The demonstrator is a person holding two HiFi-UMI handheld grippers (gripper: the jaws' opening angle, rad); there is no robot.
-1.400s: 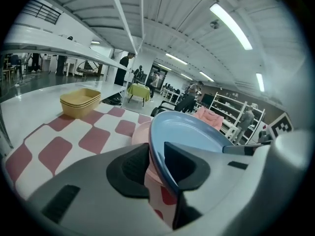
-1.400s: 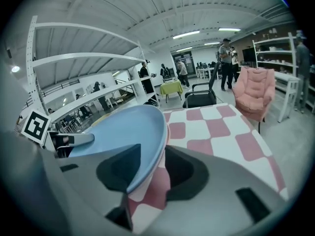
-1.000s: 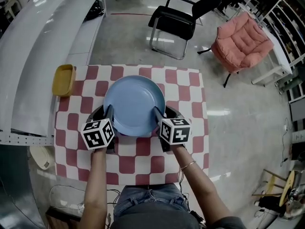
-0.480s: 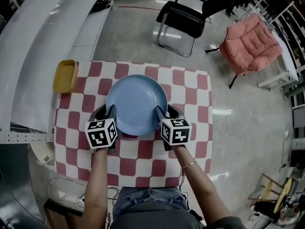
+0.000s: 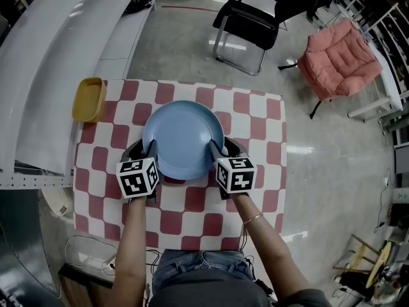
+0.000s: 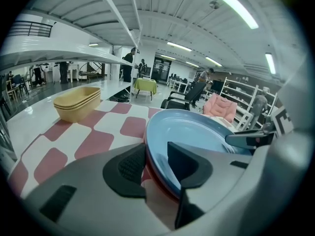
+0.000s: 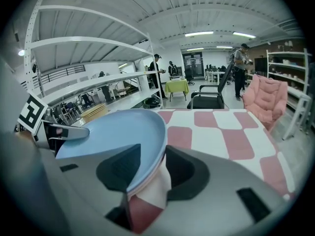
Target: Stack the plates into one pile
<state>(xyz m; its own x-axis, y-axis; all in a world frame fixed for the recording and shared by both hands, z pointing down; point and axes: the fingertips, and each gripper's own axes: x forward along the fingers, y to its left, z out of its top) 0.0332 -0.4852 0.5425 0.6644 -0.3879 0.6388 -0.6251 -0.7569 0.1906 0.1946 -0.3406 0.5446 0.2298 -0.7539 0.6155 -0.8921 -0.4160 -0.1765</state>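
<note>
Station: a table under a red-and-white checked cloth (image 5: 259,171), seen from above. The blue plate (image 5: 182,136) sits near the middle of the cloth, on top of a red plate (image 6: 153,178). Only a thin edge of the red plate shows under the blue rim on our near side. We hold the left gripper (image 5: 143,149) at the pile's near-left edge. In the left gripper view its jaws straddle both rims, one jaw lying over the blue plate's inner surface and the ribbed pad (image 6: 132,165) standing outside. The jaws are opening, and a slim gap shows between the outer pad and the rims, so the pads are not pressing. The right gripper (image 5: 223,147) is at the near-right edge, opposite the left one. In the right gripper view one jaw reaches over the blue plate's top and the other stands outside and below the rim. Cloth shows between that outer jaw and the plate's underside, so these jaws also stand spread around the rim with no pinch. A paler rim peeks out beneath the blue one there. A yellow tray (image 5: 88,99) rests at the table's far-left corner, well apart from the plates. Off the table, on the floor beyond, are a black chair (image 5: 255,24) and a pink cushioned chair (image 5: 339,59). A bracelet (image 5: 251,220) shows on our right wrist.
</note>
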